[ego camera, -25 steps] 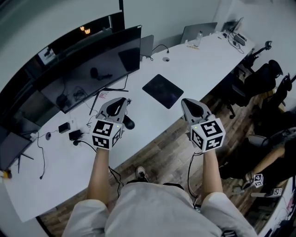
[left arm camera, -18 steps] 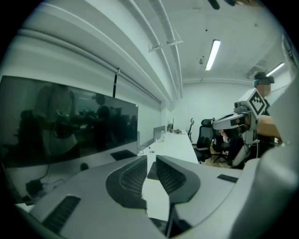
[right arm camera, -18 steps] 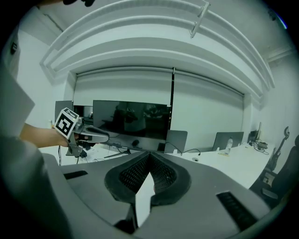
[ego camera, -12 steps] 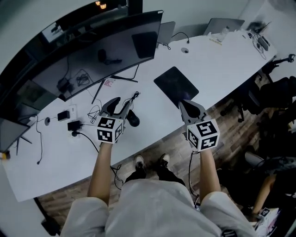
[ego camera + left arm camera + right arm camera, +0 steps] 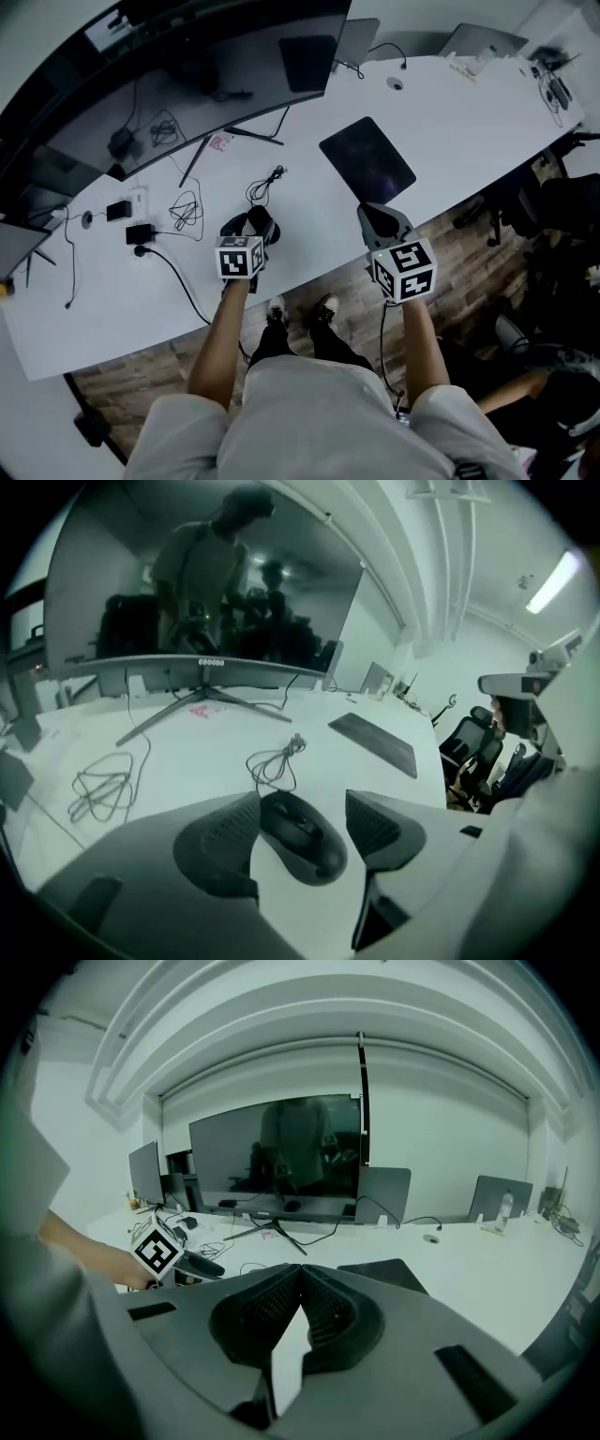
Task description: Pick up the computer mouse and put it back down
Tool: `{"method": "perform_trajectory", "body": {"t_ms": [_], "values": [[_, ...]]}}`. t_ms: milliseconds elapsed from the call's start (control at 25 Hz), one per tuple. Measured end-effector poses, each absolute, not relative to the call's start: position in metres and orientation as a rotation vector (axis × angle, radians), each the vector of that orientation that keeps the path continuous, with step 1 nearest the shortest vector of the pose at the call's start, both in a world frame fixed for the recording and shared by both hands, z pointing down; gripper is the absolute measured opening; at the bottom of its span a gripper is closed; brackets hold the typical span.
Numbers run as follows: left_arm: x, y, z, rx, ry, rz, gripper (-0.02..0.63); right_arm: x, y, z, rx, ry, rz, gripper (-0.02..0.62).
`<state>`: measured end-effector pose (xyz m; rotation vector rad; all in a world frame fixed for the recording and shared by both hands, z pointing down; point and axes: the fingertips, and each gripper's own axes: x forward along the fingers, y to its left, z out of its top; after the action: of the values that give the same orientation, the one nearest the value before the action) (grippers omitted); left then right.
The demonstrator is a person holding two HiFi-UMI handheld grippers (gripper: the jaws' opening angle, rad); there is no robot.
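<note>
A black computer mouse (image 5: 302, 838) lies on the white desk (image 5: 300, 216) near its front edge, its cable coiled behind it. My left gripper (image 5: 302, 806) straddles the mouse and points down at it. Its jaws have just been opening and stand wide, with the mouse between them; the right pad is clear of it. In the head view the gripper (image 5: 247, 228) covers most of the mouse (image 5: 265, 223). My right gripper (image 5: 377, 216) hangs at the desk's front edge beside the black mouse pad (image 5: 367, 159), shut with nothing in it, its tips (image 5: 300, 1271) touching.
A wide curved monitor (image 5: 187, 94) on a splayed stand fills the back of the desk. Loose cables (image 5: 186, 211) and a power adapter (image 5: 141, 232) lie to the left. Laptops (image 5: 483, 39) sit at the far end. Office chairs (image 5: 562, 206) stand to the right on the wooden floor.
Both grippers have come down towards the desk. The left one was shut above the mouse; its jaws now stand apart around it. The right gripper stayed shut.
</note>
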<state>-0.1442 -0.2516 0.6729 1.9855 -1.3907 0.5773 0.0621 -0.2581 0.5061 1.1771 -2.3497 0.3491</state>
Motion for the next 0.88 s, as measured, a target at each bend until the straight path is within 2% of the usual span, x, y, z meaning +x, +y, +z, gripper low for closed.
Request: {"method": "perform_trajectory", "body": {"t_ms": [320, 720, 880], "values": [[-0.141, -0.254, 0.719, 1.738, -1.480, 0.520, 0.367, 0.073, -0.247, 0.540, 1.144, -2.306, 0.419, 0.015], [-0.128, -0.272, 0.717, 1.779, -1.412, 0.587, 0.367, 0.091, -0.236, 0.547, 1.198, -2.270, 0.449, 0.015], [-0.125, -0.271, 0.719, 1.809, -1.338, 0.612, 0.348, 0.100, -0.234, 0.546, 1.233, -2.254, 0.453, 0.015]]}}
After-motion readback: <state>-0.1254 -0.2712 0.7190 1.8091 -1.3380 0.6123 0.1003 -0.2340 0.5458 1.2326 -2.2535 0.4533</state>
